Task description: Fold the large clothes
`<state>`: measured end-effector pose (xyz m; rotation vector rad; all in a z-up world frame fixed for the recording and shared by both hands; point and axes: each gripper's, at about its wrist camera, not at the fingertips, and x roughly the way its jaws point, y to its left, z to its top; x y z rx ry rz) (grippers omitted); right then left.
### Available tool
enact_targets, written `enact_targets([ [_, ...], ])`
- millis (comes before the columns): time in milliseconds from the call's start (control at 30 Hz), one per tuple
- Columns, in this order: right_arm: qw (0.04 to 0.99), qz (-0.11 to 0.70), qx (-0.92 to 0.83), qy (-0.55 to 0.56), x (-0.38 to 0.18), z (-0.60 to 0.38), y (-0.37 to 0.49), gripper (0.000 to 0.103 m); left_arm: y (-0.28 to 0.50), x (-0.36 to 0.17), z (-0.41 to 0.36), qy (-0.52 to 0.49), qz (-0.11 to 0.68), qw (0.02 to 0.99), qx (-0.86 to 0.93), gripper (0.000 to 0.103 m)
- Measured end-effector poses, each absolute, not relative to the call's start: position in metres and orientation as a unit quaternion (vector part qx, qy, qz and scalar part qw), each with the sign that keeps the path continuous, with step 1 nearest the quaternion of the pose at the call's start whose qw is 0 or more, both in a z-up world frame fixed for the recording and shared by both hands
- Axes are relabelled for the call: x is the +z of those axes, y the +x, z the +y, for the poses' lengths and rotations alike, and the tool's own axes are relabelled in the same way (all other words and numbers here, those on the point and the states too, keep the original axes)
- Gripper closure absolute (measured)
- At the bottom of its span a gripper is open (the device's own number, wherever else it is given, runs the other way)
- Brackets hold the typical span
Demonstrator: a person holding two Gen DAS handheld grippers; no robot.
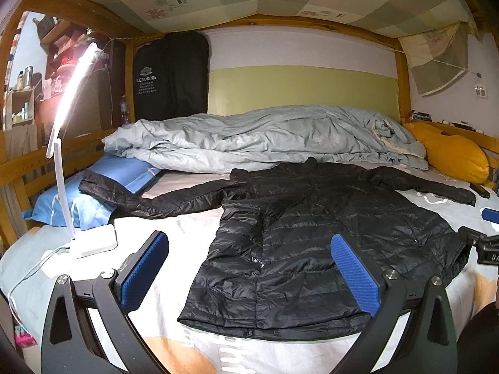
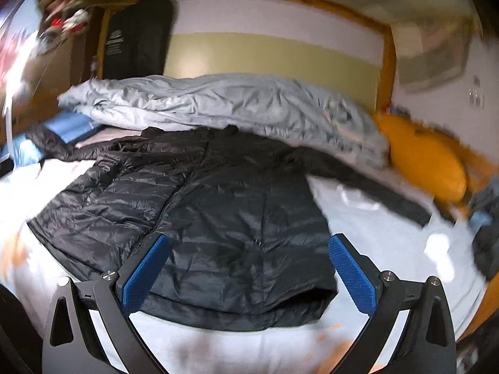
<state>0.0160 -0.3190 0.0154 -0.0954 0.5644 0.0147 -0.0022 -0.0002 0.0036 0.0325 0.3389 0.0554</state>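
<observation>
A long black quilted puffer coat (image 1: 299,237) lies flat and front up on the bed, sleeves spread to both sides, hem toward me. My left gripper (image 1: 249,243) is open above the coat's near left part, nothing between its blue pads (image 1: 145,271). In the right wrist view, which is blurred, the coat (image 2: 218,218) fills the middle. My right gripper (image 2: 249,246) is open over the hem's right half, holding nothing. Part of the right gripper (image 1: 486,243) shows at the left wrist view's right edge.
A crumpled grey duvet (image 1: 265,137) lies behind the coat. A blue pillow (image 1: 93,193) sits under the left sleeve and a yellow cushion (image 1: 452,152) at the right. A lit white desk lamp (image 1: 90,243) stands on the bed at left. Wooden bunk rails surround the mattress (image 1: 174,227).
</observation>
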Motion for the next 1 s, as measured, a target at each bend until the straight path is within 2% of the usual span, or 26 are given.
enact_targets([
  [267,0.972,0.228,0.010,-0.053,0.036,-0.322,0.005,0.000,0.005,0.032,0.007,-0.003,0.162,0.987,0.004,0.000],
  [433,0.956,0.276,0.067,-0.066,0.043,-0.311,0.013,0.000,0.015,0.042,0.008,0.023,0.173,0.985,-0.002,0.001],
  [567,0.936,0.332,0.112,-0.042,0.019,-0.310,0.016,0.000,0.007,0.011,0.006,0.020,0.213,0.977,-0.007,0.001],
  [667,0.919,0.374,0.103,-0.071,-0.010,-0.303,0.025,0.000,0.013,-0.028,0.001,0.007,0.272,0.962,-0.019,0.001],
  [733,0.901,0.413,0.104,-0.083,-0.027,-0.297,0.033,0.000,0.024,-0.055,-0.005,0.014,0.327,0.945,-0.025,0.009],
  [800,0.898,0.418,0.113,-0.081,-0.034,-0.293,0.035,0.002,0.034,-0.074,-0.016,0.038,0.380,0.924,-0.038,0.011],
  [900,0.890,0.424,0.119,-0.117,-0.041,-0.282,0.038,0.002,0.039,-0.089,-0.033,0.086,0.408,0.908,-0.047,0.010],
  [1000,0.860,0.463,0.122,-0.178,-0.060,-0.269,0.046,0.002,0.044,-0.107,-0.046,0.124,0.449,0.882,-0.068,0.010],
])
